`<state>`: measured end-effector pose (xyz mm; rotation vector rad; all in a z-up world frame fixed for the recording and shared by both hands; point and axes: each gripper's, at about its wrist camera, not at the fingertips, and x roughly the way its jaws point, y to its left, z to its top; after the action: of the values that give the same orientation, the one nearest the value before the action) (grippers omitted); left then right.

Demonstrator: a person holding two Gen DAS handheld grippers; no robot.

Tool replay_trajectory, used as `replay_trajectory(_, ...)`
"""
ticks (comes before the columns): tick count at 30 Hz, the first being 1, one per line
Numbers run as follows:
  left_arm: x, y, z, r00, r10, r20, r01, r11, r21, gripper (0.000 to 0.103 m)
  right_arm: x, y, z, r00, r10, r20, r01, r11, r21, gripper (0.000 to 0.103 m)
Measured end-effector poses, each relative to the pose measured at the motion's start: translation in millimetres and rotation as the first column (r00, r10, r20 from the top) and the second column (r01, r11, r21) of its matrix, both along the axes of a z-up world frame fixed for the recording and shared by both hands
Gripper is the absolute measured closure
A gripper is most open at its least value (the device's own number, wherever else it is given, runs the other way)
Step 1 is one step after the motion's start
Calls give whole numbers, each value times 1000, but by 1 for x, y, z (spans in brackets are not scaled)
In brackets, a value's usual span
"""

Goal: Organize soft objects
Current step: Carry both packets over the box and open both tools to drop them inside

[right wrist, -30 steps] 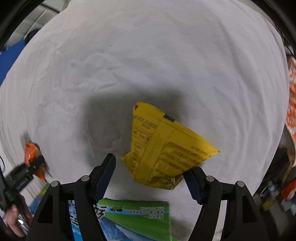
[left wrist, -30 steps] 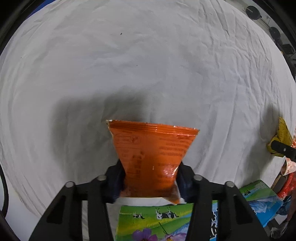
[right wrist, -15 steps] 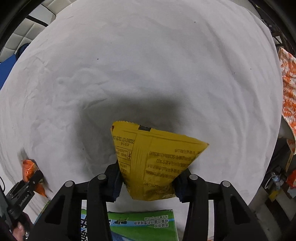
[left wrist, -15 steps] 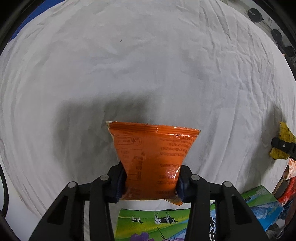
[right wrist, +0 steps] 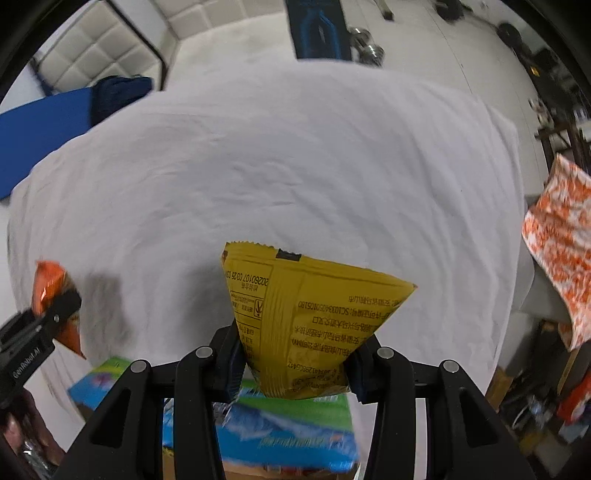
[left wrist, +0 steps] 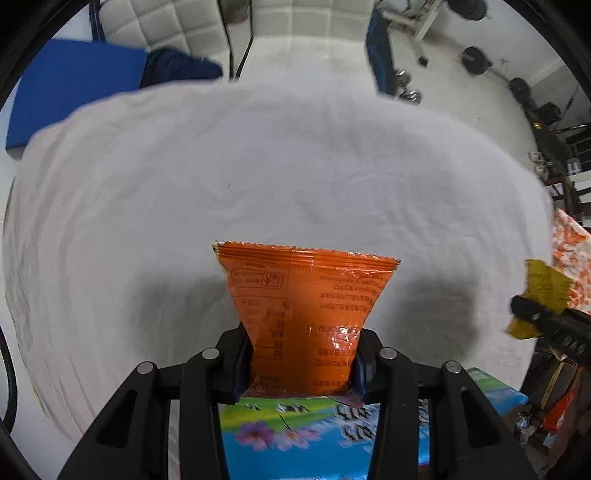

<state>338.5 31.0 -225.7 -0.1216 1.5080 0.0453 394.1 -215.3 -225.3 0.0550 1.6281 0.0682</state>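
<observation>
Left wrist view: left gripper (left wrist: 301, 363) jaws clamped on orange snack bag (left wrist: 304, 317), pinched at lower end, sealed crimp edge pointing up and away, printed back panel facing camera. Bag held off the white sheet (left wrist: 258, 177), shadow cast on sheet beneath and to both sides. Colourful carton (left wrist: 295, 432) with green, flowers and blue print just below the jaws, at near edge of sheet. Far right: right gripper (left wrist: 543, 317) seen side-on, closed on yellow snack bag (left wrist: 543, 291). Orange-and-white patterned cloth (left wrist: 570, 251) hanging past right edge of sheet. Beyond far edge: blue mat (left wrist: 70, 88) at far-left corner, white quilted panel (left wrist: 166, 26) behind it.

Right wrist view: jaws gripping yellow snack bag (right wrist: 306, 325) at its narrow lower end, top flaring wide, tilted with right corner lower, clear of the sheet (right wrist: 295, 155). Same carton (right wrist: 280, 432) directly under the jaws, blurred. At left edge: left gripper (right wrist: 55, 314) with orange bag (right wrist: 51, 284) in its grip, above sheet's near-left part. Patterned cloth (right wrist: 557, 236) off right edge. Blue mat (right wrist: 40, 136) beyond far-left corner.
</observation>
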Motion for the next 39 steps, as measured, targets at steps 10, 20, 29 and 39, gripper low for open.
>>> replay_trajectory(10,-51,-35,93,982,-94,166,99,995,-22,63,-87,46,74,989,87,122,-95,994,57,56)
replay_trajectory(20,-124,-51,129,963,-141,228,159,985,-62,63,-191,22,118,981,78,176,-94,992,87,56)
replay_trajectory(29,-193,-72,139,965,-192,179,216,969,-124,63,-281,10,141,982,67,176,-87,991,106,56)
replay_trajectory(39,-249,-70,166,961,-219,172,238,966,-101,63,-353,13,172,978,65,199,-77,996,52,56)
